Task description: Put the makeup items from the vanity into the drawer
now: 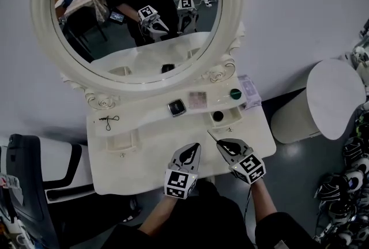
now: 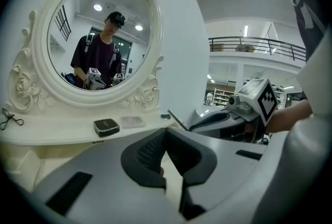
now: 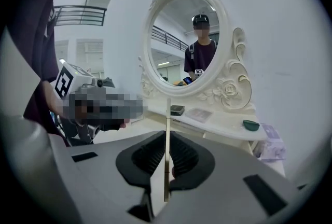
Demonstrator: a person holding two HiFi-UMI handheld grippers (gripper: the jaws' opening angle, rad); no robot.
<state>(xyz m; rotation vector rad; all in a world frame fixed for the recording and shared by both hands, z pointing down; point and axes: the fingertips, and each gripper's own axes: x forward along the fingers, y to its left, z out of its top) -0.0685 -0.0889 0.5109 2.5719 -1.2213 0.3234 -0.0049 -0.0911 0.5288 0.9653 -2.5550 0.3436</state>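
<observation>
The right claw [image 3: 167, 162] pinches a thin stick [image 3: 167, 122] above the desk's [image 1: 144, 164] front edge; the left claw [image 2: 166, 154] is closed and empty. Gripped so narrowly, the stick may pivot and drop.

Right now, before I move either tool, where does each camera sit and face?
Head view: on the person's head, facing steeply down at the vanity and mirror; left tool and right tool show at the bottom.
Left gripper view: on the left tool, facing the mirror along its shut, empty jaws; the right tool shows at right.
Right gripper view: on the right tool, facing the mirror along jaws shut on a thin stick.
Shared: all three show the black compact below the mirror.
</observation>
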